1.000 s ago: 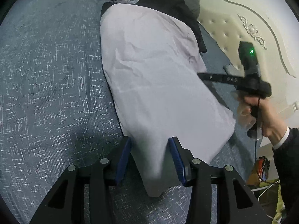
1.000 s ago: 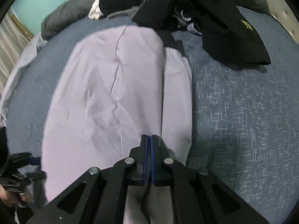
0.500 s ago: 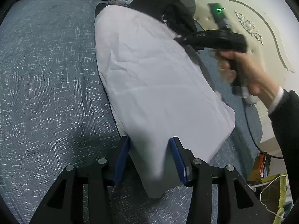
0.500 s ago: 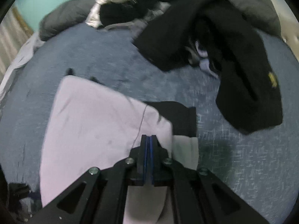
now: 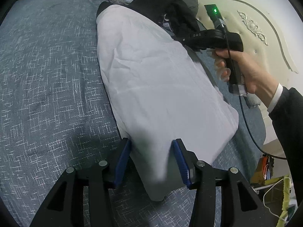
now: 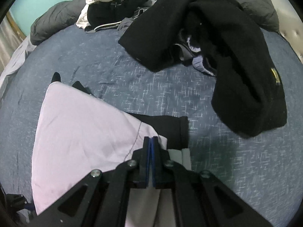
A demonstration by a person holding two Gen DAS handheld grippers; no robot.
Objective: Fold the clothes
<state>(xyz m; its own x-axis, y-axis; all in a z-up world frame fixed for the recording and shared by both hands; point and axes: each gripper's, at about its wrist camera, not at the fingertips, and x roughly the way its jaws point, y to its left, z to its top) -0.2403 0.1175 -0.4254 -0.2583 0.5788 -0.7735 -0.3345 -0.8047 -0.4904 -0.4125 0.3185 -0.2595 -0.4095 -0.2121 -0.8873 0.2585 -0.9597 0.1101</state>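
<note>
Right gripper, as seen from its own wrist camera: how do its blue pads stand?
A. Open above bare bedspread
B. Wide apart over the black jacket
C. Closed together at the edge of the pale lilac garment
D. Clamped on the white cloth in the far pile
C: the right gripper has its blue pads pressed together with no visible gap, right at the folded edge of the pale lilac garment.

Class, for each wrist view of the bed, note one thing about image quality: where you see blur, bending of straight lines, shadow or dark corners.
Left wrist view: sharp at the middle, the bedspread curves toward black corners, a shadow dulls the near end of the pale garment between the blue pads. Right wrist view: dimmer, bedspread pattern smeared on the right, the black jacket loses its folds in darkness.
</note>
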